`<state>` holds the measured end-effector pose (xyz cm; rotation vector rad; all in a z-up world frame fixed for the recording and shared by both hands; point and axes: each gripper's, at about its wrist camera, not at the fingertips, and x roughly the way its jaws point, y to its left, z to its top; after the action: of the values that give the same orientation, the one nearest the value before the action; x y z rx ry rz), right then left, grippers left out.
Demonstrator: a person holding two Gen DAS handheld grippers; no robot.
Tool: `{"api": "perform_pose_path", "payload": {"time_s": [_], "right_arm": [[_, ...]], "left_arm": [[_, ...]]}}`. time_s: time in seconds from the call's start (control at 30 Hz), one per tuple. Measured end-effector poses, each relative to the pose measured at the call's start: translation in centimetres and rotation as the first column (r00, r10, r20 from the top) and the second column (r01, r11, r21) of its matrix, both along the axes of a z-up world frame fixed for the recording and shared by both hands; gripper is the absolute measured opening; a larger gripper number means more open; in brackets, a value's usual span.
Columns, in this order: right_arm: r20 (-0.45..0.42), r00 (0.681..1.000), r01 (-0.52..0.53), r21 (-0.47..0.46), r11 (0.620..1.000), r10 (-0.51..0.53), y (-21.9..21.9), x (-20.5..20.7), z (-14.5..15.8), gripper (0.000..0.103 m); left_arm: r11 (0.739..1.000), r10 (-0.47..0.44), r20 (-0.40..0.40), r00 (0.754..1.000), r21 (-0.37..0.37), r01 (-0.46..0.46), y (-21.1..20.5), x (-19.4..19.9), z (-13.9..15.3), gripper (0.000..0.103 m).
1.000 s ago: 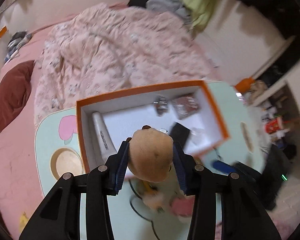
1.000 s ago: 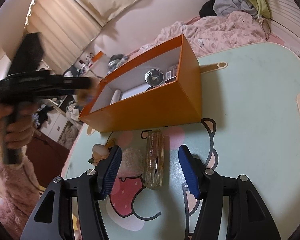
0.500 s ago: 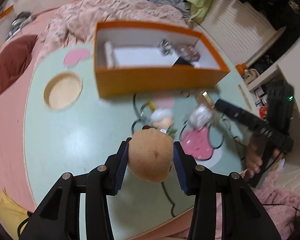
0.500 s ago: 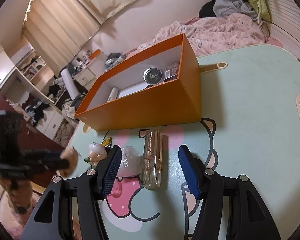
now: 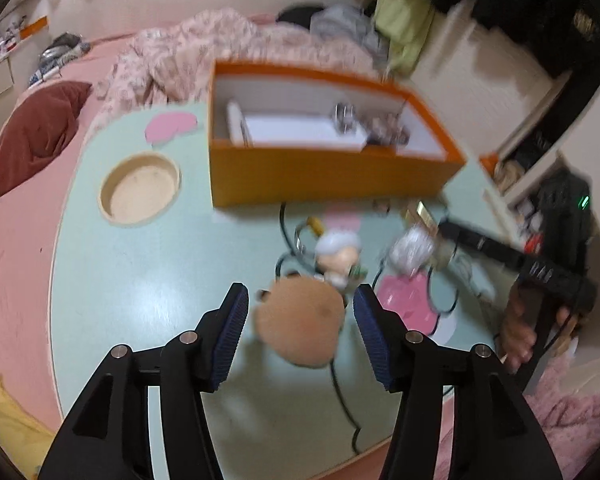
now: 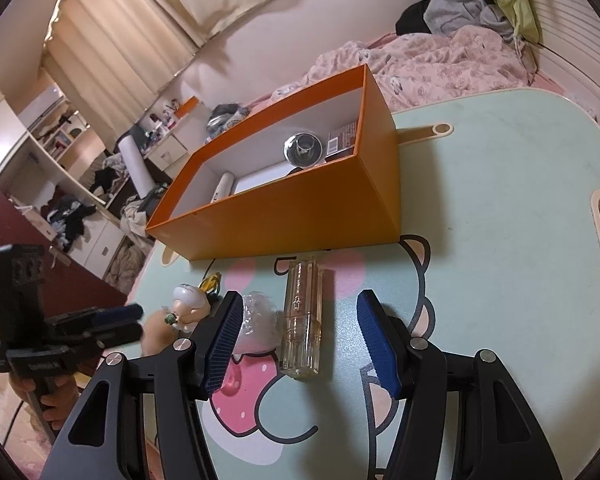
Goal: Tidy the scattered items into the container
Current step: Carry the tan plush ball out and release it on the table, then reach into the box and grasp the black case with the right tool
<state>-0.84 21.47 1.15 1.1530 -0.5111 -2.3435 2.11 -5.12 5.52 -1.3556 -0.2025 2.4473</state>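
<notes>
Between your left gripper's [image 5: 300,332] opening jaws sits the tan plush toy [image 5: 298,326], pads clear of it. Your right gripper [image 6: 300,338] stands apart around the clear bottle [image 6: 302,320]. Beyond, on the desk [image 6: 500,240], the orange box [image 6: 300,212].

- Desk [image 6: 500,208], pale green, with a cartoon print and a round cup recess [image 5: 140,188].
- Bed with a rumpled pink quilt [image 6: 440,68] beyond the desk.
- Dark red pillow [image 5: 36,136].
- Beige curtains [image 6: 112,40].
- Cluttered shelves [image 6: 64,168].
</notes>
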Motion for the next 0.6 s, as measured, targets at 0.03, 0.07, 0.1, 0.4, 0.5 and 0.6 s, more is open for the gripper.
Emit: {"api": "perform_pose_path", "payload": {"time_s": [0.03, 0.07, 0.1, 0.4, 0.5, 0.6], "right_arm": [[0.0, 1.0, 0.001, 0.0, 1.0, -0.001, 0.0, 0.0, 0.0, 0.059], [0.0, 1.0, 0.003, -0.001, 1.0, -0.003, 0.0, 0.0, 0.1, 0.059], [-0.002, 1.0, 0.005, -0.003, 1.0, -0.005, 0.1, 0.1, 0.1, 0.059], [0.016, 0.997, -0.075, 0.012, 0.997, 0.075, -1.7, -0.5, 3.8, 0.059], [0.035, 0.995, -0.09, 0.054, 0.994, 0.088, -3.1, -1.9, 7.5, 0.059], [0.125, 0.99, -0.088, 0.172, 0.981, 0.067, -5.1, -5.2, 9.7, 0.063]], "left_arm": [[0.999, 0.03, -0.031, 0.999, 0.021, -0.03, -0.5, -0.1, 0.3, 0.063], [0.996, 0.082, -0.075, 0.994, 0.043, -0.079, -1.2, -0.2, 0.7, 0.066], [0.989, 0.143, -0.123, 0.982, 0.061, -0.136, -2.0, -0.2, 0.9, 0.067], [0.96, 0.252, -0.193, 0.948, 0.174, -0.219, -4.1, -0.8, -2.6, 0.067], [0.961, 0.245, -0.147, 0.958, 0.171, -0.219, -4.3, -1.1, -4.0, 0.067], [0.955, 0.249, -0.137, 0.959, 0.2, -0.219, -4.7, -0.8, -4.3, 0.067]]}}
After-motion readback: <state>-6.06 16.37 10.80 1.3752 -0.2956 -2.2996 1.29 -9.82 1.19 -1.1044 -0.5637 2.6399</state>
